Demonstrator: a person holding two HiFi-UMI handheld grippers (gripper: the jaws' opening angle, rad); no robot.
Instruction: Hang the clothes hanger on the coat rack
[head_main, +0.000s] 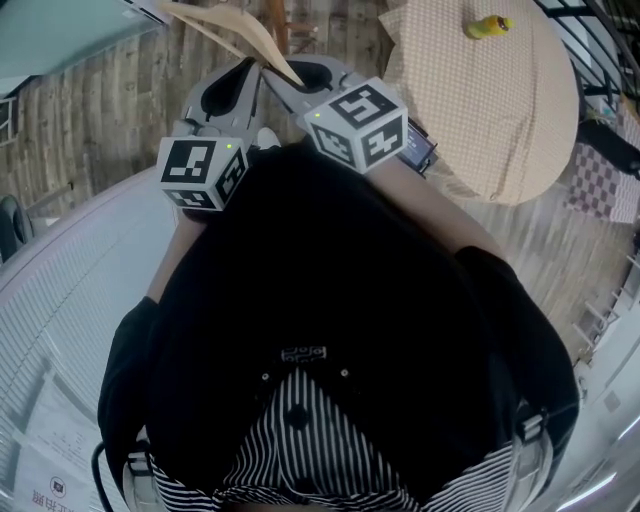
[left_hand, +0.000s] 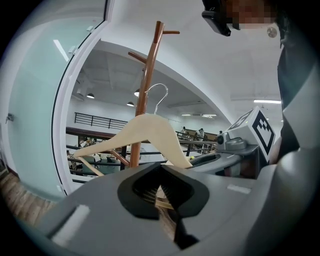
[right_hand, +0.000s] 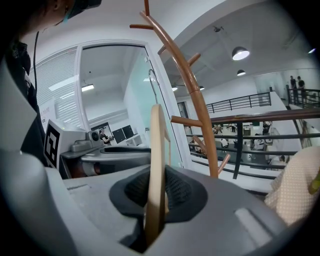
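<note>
The pale wooden clothes hanger (left_hand: 142, 132) with a metal hook (left_hand: 159, 95) is held up in front of me by both grippers. In the left gripper view, my left gripper (left_hand: 162, 189) is shut on the hanger's lower end. Behind the hanger rises the brown wooden coat rack (left_hand: 145, 95) with its pegs. My right gripper (right_hand: 156, 196) is shut on the hanger (right_hand: 156, 150), which shows edge-on between its jaws, with the coat rack (right_hand: 197, 107) to the right beyond it. From the head view, both grippers, left (head_main: 232, 88) and right (head_main: 300, 76), point forward side by side under the hanger (head_main: 240, 32).
A round table with a beige checked cloth (head_main: 500, 110) stands at the right, a yellow object (head_main: 488, 26) on it. A glass partition (left_hand: 45, 115) is at the left, and a black railing (right_hand: 260, 135) runs behind the rack. The floor (head_main: 110, 110) is wood planks.
</note>
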